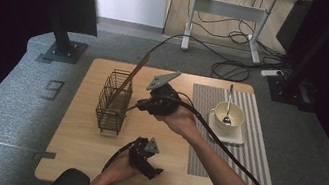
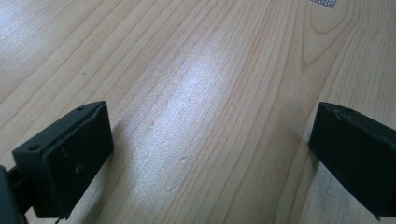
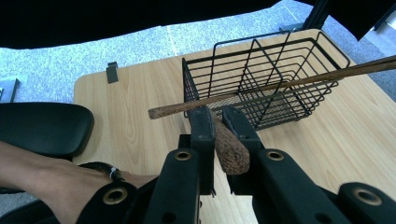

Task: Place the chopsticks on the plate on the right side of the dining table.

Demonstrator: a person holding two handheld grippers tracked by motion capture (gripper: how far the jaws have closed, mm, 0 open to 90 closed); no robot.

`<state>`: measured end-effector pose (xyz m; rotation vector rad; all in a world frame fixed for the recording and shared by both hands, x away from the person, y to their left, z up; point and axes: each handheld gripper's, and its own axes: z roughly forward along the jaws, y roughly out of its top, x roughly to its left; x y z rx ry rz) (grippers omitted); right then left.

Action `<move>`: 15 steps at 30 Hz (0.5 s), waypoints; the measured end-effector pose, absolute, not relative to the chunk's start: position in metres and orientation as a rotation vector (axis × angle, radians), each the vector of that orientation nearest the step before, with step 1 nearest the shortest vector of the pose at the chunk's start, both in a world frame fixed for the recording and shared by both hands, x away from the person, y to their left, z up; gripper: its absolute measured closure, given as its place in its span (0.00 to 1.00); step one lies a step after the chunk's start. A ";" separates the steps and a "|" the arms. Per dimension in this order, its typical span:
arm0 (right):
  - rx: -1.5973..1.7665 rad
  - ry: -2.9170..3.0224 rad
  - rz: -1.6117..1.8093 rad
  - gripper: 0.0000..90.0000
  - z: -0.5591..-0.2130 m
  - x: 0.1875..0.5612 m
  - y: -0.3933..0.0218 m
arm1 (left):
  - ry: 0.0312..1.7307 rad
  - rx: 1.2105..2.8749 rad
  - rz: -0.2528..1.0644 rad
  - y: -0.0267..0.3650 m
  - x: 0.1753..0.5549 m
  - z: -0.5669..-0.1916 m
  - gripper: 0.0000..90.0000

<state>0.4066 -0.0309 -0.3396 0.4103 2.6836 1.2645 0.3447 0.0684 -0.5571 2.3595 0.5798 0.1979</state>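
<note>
My right gripper (image 1: 140, 104) is shut on a brown wooden chopstick (image 3: 227, 145), whose thick end points back toward the camera between the jaws. It hovers just right of a black wire basket (image 1: 114, 100) on the wooden table (image 1: 73, 143). A second chopstick (image 3: 299, 81) slants across the basket (image 3: 280, 70) and sticks up out of it in the high view (image 1: 137, 70). My left gripper (image 1: 153, 171) rests near the table's front edge, and its jaws (image 2: 210, 149) stand wide open over bare wood with nothing between them.
A white cup (image 1: 228, 116) with a spoon (image 1: 228, 103) in it stands on a saucer on the striped placemat (image 1: 256, 138) at the right. A black rounded seat back (image 1: 67, 181) sits at the front edge. Cables and desk legs lie beyond the table.
</note>
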 end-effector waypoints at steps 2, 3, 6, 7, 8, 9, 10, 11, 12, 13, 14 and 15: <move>0.417 2.683 1.271 0.91 -0.336 0.407 -0.035 | 0.581 2.359 0.199 0.068 0.345 -0.557 0.00; 0.419 2.682 1.276 0.91 -0.335 0.406 -0.036 | 0.580 2.359 0.200 0.068 0.345 -0.557 0.00; 0.417 2.676 1.280 0.91 -0.330 0.406 -0.042 | 0.581 2.359 0.200 0.068 0.345 -0.557 0.00; 0.418 2.673 1.281 0.92 -0.329 0.406 -0.043 | 0.582 2.358 0.200 0.068 0.345 -0.557 0.00; 0.421 2.671 1.282 0.91 -0.327 0.406 -0.045 | 0.579 2.361 0.200 0.069 0.345 -0.557 0.00; 0.424 2.668 1.287 0.92 -0.326 0.406 -0.047 | 0.583 2.359 0.200 0.069 0.345 -0.557 0.00; 0.428 2.664 1.292 0.91 -0.324 0.406 -0.049 | 0.583 2.357 0.201 0.068 0.344 -0.557 0.00; 0.431 2.661 1.299 0.91 -0.323 0.406 -0.051 | 0.584 2.357 0.200 0.068 0.344 -0.557 0.00; 0.434 2.657 1.303 0.92 -0.321 0.405 -0.053 | 0.584 2.357 0.200 0.068 0.344 -0.557 0.00; 0.442 2.652 1.310 0.92 -0.319 0.405 -0.056 | 0.582 2.359 0.200 0.068 0.345 -0.557 0.00; 0.447 2.647 1.315 0.92 -0.318 0.405 -0.058 | 0.582 2.359 0.200 0.069 0.345 -0.557 0.00; 0.450 2.642 1.319 0.91 -0.316 0.405 -0.060 | 0.582 2.359 0.200 0.068 0.345 -0.557 0.00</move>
